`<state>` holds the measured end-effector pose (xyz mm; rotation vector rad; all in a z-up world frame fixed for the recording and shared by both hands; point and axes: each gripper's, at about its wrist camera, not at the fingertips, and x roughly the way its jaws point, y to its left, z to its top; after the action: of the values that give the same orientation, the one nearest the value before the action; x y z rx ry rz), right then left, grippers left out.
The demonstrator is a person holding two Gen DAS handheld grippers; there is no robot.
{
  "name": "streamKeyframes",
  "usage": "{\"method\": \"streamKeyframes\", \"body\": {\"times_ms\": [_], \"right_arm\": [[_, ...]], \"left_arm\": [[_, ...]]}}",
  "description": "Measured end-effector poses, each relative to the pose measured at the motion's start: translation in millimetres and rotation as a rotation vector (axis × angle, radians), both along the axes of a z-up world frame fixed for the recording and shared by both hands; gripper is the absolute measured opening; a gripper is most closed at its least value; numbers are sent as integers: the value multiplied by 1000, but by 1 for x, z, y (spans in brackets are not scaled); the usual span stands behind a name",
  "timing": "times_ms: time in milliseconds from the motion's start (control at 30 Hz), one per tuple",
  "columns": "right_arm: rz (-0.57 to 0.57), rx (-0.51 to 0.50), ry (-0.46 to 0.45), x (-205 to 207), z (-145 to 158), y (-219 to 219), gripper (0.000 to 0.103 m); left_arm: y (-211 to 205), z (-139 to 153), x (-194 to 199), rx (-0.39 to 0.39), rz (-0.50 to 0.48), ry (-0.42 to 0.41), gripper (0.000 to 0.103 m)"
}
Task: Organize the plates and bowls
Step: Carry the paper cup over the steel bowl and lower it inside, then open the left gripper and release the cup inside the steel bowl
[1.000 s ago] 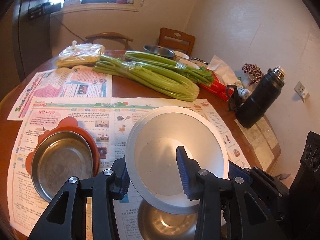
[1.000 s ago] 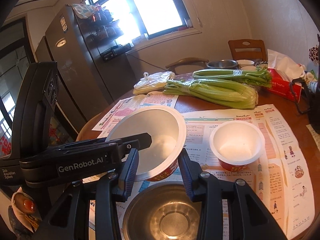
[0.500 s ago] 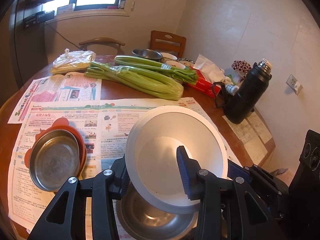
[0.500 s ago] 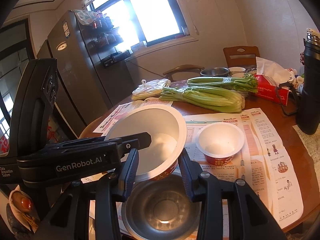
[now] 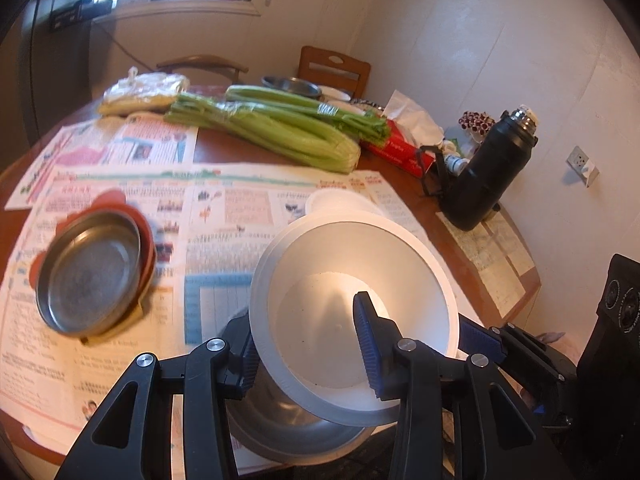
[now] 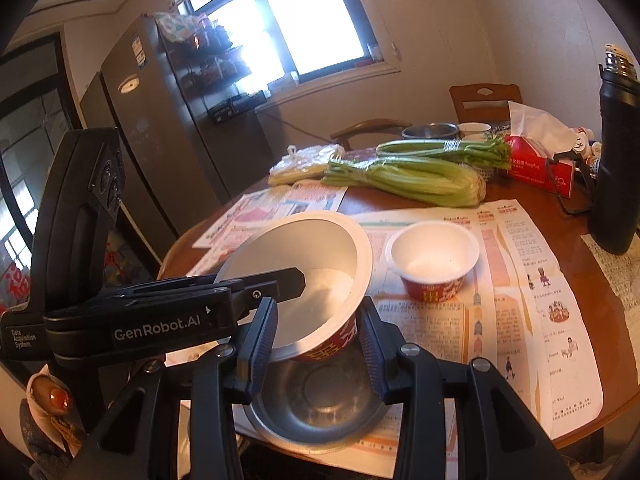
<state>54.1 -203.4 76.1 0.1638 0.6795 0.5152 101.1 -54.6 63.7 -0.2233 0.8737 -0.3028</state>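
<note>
My left gripper is shut on the rim of a large white paper bowl with red print, held tilted above a steel bowl at the table's near edge. In the right wrist view the same paper bowl sits between my right gripper's fingers, above the steel bowl; the jaws stand apart and whether they touch the bowl is unclear. A small white paper bowl stands on the newspaper to the right. A steel plate lies on a red plate at left.
Celery bunches, a plastic bag, a red tissue box and a black thermos stand on the round wooden table. More bowls sit at the far side by two chairs. Newspapers cover the table.
Both grippers have pulled back and up with the large paper bowl. The steel bowl beneath now shows more fully, and the small paper bowl has come into the left wrist view.
</note>
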Motion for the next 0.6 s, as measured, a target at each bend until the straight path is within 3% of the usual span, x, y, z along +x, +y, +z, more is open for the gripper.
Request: {"method": "streamKeyframes", "body": {"times_ms": [233, 600], "right_arm": [[12, -13, 62, -3, -30, 4, 42], [26, -35, 116, 5, -59, 3, 42]], "left_arm": [[1, -33, -2, 15, 10, 67, 42], [-4, -57, 3, 66, 23, 101, 42]]}}
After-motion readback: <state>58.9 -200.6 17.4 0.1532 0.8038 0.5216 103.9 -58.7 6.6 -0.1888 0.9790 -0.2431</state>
